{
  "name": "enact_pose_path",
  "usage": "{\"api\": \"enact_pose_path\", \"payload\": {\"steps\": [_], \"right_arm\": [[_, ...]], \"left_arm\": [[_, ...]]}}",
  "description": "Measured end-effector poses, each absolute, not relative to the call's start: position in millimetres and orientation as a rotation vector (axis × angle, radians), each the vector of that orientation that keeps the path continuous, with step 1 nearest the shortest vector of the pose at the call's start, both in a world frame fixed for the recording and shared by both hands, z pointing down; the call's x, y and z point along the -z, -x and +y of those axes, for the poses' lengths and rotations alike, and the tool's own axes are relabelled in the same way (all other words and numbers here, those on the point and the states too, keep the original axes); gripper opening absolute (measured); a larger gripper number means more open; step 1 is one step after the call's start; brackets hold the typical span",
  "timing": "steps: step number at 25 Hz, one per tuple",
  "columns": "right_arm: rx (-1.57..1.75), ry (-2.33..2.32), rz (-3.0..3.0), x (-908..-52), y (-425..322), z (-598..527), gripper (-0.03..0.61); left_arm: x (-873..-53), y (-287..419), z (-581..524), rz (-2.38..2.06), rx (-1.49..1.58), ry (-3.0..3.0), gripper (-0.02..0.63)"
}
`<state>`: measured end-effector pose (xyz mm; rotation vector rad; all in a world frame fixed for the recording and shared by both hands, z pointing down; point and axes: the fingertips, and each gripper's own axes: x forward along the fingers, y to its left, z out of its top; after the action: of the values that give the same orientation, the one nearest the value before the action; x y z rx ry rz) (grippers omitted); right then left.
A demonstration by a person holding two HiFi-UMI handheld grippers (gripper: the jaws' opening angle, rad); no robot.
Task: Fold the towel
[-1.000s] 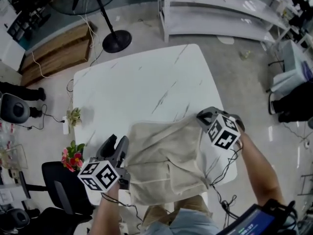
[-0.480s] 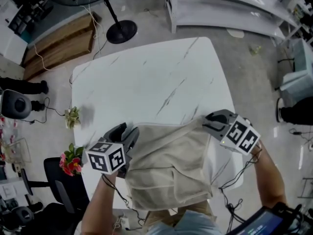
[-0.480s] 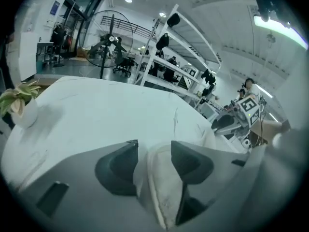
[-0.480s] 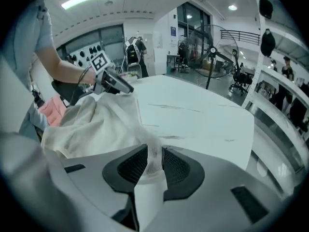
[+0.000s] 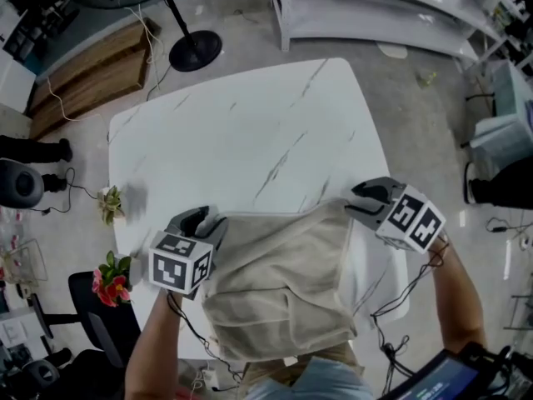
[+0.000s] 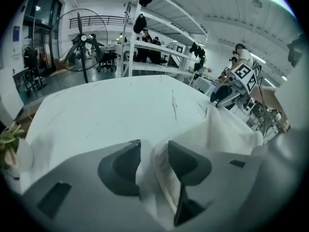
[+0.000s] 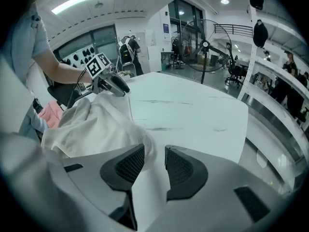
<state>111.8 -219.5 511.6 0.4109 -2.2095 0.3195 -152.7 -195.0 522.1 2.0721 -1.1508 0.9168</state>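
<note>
Beige towel (image 5: 283,282) lying rumpled on near part of marble table (image 5: 241,132), hanging off near edge. Left gripper (image 5: 204,221) part-open, closing, far-left corner sitting between jaws. Right gripper (image 5: 364,202) opening, far-right corner lying loose beside jaws. Judging: folding barely beginning, nearly all remaining.

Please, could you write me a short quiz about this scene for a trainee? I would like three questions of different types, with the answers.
1. True or false: the towel covers the whole table.
2. What stands on the floor beyond the table? A) fan B) ladder C) bicycle
3. What lies between the jaws of the left gripper?
Key: 1 false; 2 A; 3 the towel, on which the jaws are closing.
</note>
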Motion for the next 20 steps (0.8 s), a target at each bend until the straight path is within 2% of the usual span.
{"api": "enact_pose_path", "payload": {"steps": [8, 12, 16, 17, 20], "right_arm": [[-0.332, -0.399, -2.22, -512, -110, -214, 0.147], [-0.315, -0.407, -2.217, -513, -109, -213, 0.146], [-0.286, -0.398, -2.191, -518, -110, -211, 0.147], [-0.284, -0.393, -2.187, -519, -110, -211, 0.147], [-0.29, -0.387, -2.182, -523, -108, -210, 0.147]], "left_arm": [[-522, 144, -188, -1.05, -0.951, -2.126, 0.192], [-526, 143, -189, -1.07, -1.09, -2.169, 0.16], [-526, 142, -192, -1.079, -1.095, -2.179, 0.151], [-526, 142, -193, -1.085, -1.092, -2.179, 0.144], [-528, 146, -198, -1.117, -1.094, -2.17, 0.049]]}}
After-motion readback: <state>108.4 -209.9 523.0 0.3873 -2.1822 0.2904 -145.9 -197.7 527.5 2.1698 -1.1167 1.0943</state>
